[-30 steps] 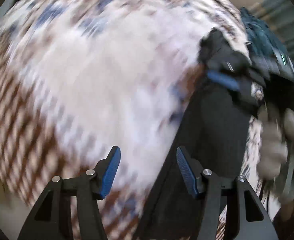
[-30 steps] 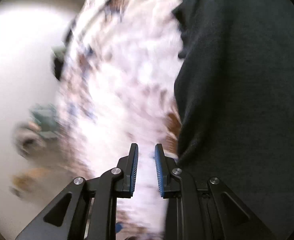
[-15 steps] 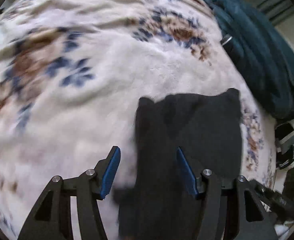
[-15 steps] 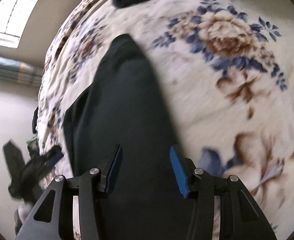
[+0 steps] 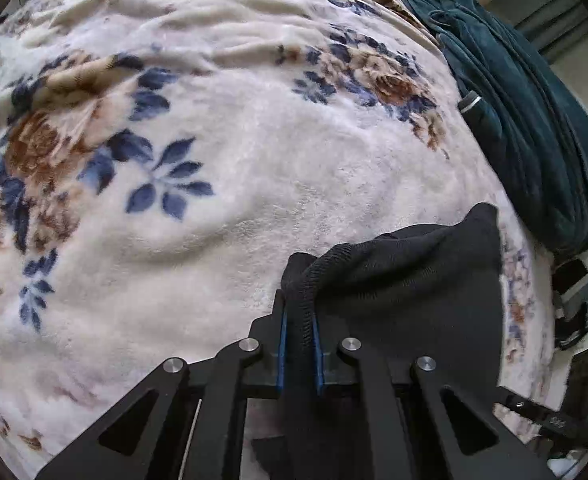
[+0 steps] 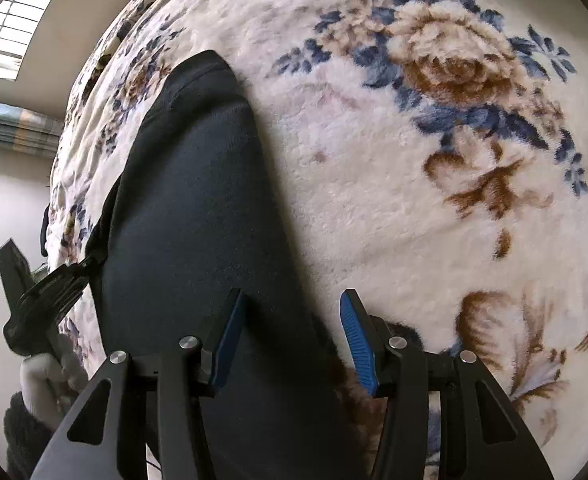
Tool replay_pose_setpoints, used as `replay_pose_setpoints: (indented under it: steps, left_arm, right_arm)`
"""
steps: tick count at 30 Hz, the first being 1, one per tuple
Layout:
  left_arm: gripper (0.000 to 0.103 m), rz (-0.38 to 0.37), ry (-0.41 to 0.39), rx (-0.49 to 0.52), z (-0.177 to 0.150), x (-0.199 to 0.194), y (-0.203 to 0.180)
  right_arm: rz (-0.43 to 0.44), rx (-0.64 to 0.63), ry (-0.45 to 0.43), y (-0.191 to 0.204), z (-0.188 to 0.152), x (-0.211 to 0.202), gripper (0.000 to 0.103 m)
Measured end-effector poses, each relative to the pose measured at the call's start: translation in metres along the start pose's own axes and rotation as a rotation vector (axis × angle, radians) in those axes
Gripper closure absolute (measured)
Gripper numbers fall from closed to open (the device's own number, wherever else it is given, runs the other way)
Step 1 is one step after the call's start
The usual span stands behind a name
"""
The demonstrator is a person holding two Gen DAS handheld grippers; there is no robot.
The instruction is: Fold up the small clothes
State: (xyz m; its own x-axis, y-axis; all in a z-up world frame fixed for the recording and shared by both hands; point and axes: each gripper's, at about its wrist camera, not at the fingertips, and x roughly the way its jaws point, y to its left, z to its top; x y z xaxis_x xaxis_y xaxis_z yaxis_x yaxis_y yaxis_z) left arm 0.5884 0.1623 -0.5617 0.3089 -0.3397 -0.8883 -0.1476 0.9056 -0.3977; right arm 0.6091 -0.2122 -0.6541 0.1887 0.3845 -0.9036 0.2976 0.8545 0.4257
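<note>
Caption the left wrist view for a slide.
Left gripper pinches the ribbed edge of a black garment lying on a floral blanket.

The small black knitted garment (image 5: pixel 414 280) is matt cloth with a ribbed, corded hem. Under it, the cream floral fleece blanket (image 5: pixel 253 160) looks plush and fuzzy. The dark teal cloth heap (image 5: pixel 526 128) seems velvety. The matt black plastic fingers (image 6: pixel 229 332) carry ridged blue pads and shiny metal pins.
</note>
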Motion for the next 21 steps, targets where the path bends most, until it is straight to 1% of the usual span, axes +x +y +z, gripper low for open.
replay_pose_setpoints:
  steps: [2,3,4,6,7,8,9,10,11,12,13,15,16,17,18,19,21]
  left_arm:
    - [0.088,-0.063,0.026,-0.047,0.000,-0.005,0.006]
    - [0.077,-0.085,0.029,-0.073,-0.001,-0.009,0.009]
    - [0.065,-0.111,0.015,-0.102,-0.004,-0.017,0.011]
    - [0.057,-0.129,-0.015,-0.097,-0.010,-0.027,0.007]
    - [0.055,-0.130,-0.016,-0.068,-0.014,-0.030,0.000]
    - [0.051,-0.074,-0.005,-0.005,-0.017,-0.028,-0.010]
    - [0.043,0.011,0.011,0.066,-0.021,-0.022,-0.020]
    - [0.041,0.139,0.040,0.151,-0.027,-0.011,-0.028]
    - [0.038,0.209,0.064,0.194,-0.033,-0.001,-0.030]
    - [0.035,0.224,0.068,0.192,-0.036,0.004,-0.026]
    - [0.035,0.210,0.055,0.158,-0.037,0.000,-0.021]
    - [0.035,0.193,0.022,0.088,-0.039,-0.019,-0.019]
    - [0.037,0.161,-0.019,0.063,-0.044,-0.038,-0.022]
    - [0.037,0.143,-0.046,0.062,-0.050,-0.053,-0.027]
    - [0.037,0.108,-0.075,0.065,-0.060,-0.072,-0.034]
    - [0.037,0.081,-0.087,0.064,-0.069,-0.084,-0.037]
    - [0.037,0.032,-0.094,0.056,-0.097,-0.110,-0.045]
  right_arm:
    - [-0.006,-0.011,0.003,0.000,-0.005,-0.003,0.051]
    - [-0.005,-0.012,0.007,0.000,-0.006,-0.004,0.051]
    - [-0.007,-0.011,0.008,0.000,-0.009,-0.006,0.051]
    - [0.004,-0.011,0.002,-0.002,-0.017,-0.012,0.051]
    - [0.017,-0.006,0.002,-0.003,-0.023,-0.014,0.051]
    - [0.028,-0.003,0.003,-0.006,-0.029,-0.016,0.050]
    - [0.039,-0.001,0.004,-0.010,-0.037,-0.019,0.045]
    - [0.035,0.002,0.005,-0.015,-0.045,-0.021,0.040]
    - [0.015,0.014,0.007,-0.023,-0.056,-0.023,0.040]
    - [0.009,0.031,0.012,-0.031,-0.067,-0.025,0.040]
    - [0.009,0.058,0.028,-0.043,-0.081,-0.027,0.040]
    - [-0.004,0.091,0.044,-0.059,-0.101,-0.034,0.040]
    - [-0.007,0.105,0.047,-0.069,-0.114,-0.041,0.040]
    - [-0.006,0.108,0.050,-0.075,-0.123,-0.046,0.040]
    - [-0.006,0.110,0.051,-0.080,-0.132,-0.051,0.040]
    - [-0.009,0.111,0.052,-0.084,-0.141,-0.057,0.040]
    - [0.002,0.109,0.063,-0.090,-0.161,-0.069,0.040]
